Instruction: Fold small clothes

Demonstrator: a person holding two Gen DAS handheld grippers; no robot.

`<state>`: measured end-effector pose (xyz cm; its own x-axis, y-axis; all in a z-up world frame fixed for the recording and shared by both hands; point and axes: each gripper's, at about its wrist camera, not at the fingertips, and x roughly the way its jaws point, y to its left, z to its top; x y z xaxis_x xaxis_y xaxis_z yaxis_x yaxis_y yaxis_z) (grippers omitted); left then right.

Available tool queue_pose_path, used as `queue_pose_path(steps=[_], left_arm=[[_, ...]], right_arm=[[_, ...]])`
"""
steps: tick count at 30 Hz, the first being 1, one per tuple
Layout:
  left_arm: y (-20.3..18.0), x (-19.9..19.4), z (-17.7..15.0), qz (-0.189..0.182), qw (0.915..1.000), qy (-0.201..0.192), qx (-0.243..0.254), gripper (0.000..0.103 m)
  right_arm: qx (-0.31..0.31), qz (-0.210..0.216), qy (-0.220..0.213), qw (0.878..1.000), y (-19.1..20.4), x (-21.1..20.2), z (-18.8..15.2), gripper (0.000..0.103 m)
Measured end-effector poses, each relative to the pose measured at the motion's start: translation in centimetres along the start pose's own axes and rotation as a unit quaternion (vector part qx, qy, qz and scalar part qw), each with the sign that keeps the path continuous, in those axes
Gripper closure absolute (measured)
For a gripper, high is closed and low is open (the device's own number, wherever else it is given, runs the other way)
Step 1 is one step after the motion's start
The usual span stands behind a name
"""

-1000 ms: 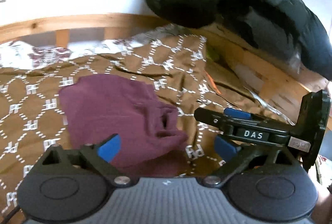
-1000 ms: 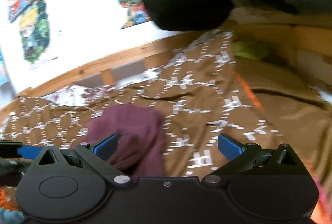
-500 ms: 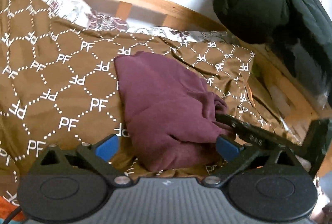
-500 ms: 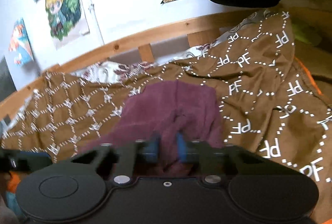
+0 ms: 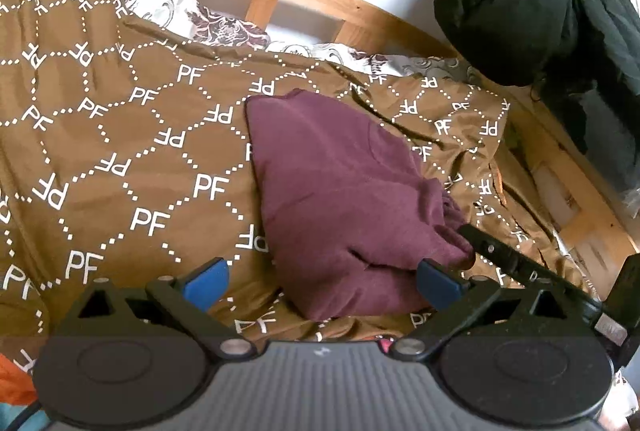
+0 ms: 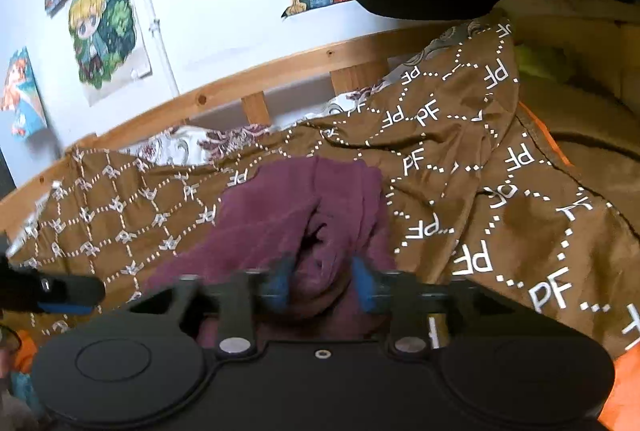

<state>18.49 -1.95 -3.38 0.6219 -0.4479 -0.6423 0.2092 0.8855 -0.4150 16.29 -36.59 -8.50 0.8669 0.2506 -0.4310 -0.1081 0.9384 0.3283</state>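
A bunched fold of the crumpled maroon knit garment [image 6: 304, 215] is seen between the blurred blue-padded jaws of the right gripper [image 6: 322, 285], which have just been opening, while the brown quilted blanket with white lettering [image 6: 472, 183] is spread beneath and beyond, before the wooden bed rail [image 6: 256, 83].

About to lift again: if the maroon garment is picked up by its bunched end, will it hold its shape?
Probably not. The maroon garment lies in soft creases and a bunched fold, so it should droop. It looks thin and likely light. The brown blanket beneath is wrinkled and may drag with it if pushed.
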Motion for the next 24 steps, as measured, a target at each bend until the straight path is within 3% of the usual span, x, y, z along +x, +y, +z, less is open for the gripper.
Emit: queue_pose_path(steps=[3,8,10,14,24], left_arm=[[0.2,0.1,-0.1,0.001,1.0,0.004,-0.004,0.001],[0.4,0.2,-0.2,0.0,0.9999,0.009,-0.007,0.001],[0.4,0.3,-0.3,0.0,0.9999,0.011,-0.008,0.001],[0.5,0.3,-0.4,0.0,0.9999,0.013,-0.01,0.001],[1.6,0.3,-0.3,-0.022,0.9989,-0.005,-0.04,0.001]], right_arm=[[0.014,0.003,-0.007,1.0,-0.3,0.5,0.2,0.041],[0.011,0.006,-0.005,1.0,-0.1,1.2,0.3,0.039],[0.001,0.008,-0.002,1.0,0.2,1.2,0.1,0.045],[-0.033,-0.008,0.021,0.999,1.0,1.5,-0.1,0.095],[-0.025,-0.046,0.031,0.998,0.8,-0.3,-0.6,0.099]])
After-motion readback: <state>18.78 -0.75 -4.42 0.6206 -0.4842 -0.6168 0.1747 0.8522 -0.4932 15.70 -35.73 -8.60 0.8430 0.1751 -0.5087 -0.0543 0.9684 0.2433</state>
